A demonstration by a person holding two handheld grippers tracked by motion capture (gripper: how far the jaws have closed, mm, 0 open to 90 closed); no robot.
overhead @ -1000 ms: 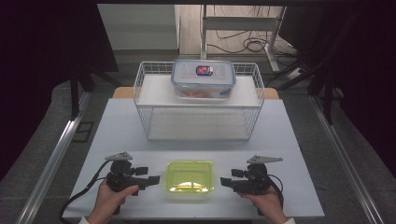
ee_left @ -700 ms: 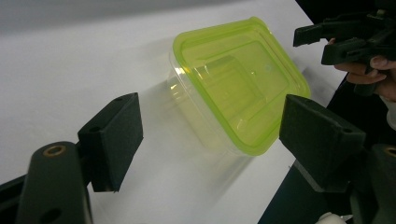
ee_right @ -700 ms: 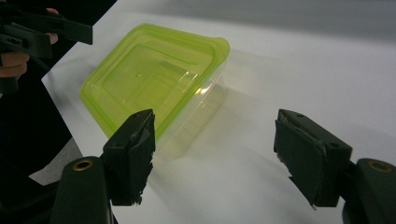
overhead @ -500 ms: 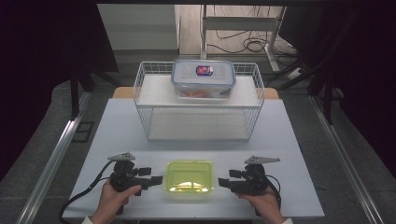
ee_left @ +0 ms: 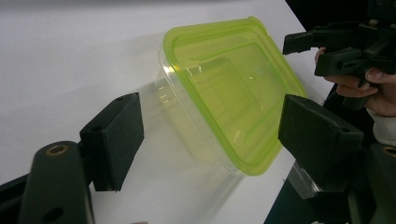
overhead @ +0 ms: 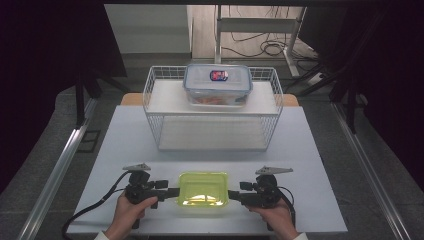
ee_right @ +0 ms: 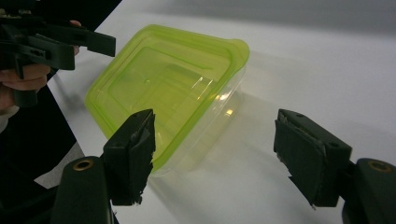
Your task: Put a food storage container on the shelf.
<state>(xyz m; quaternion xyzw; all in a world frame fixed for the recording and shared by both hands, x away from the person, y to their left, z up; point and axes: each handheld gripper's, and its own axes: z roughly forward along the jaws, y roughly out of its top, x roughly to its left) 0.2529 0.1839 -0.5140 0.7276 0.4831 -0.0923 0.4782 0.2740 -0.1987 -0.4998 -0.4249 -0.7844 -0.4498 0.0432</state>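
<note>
Both the left hand-held gripper and right hand-held gripper have closed in on the green-lidded container.

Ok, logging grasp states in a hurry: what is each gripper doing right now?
Left gripper: open, jaws straddling the green-lidded container, holding nothing.
Right gripper: open, at the container's other side, holding nothing.

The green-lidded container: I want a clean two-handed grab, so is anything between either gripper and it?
Nothing visible. The left gripper and right gripper flank the green-lidded container with open fingers, and bare white table lies around it.
</note>
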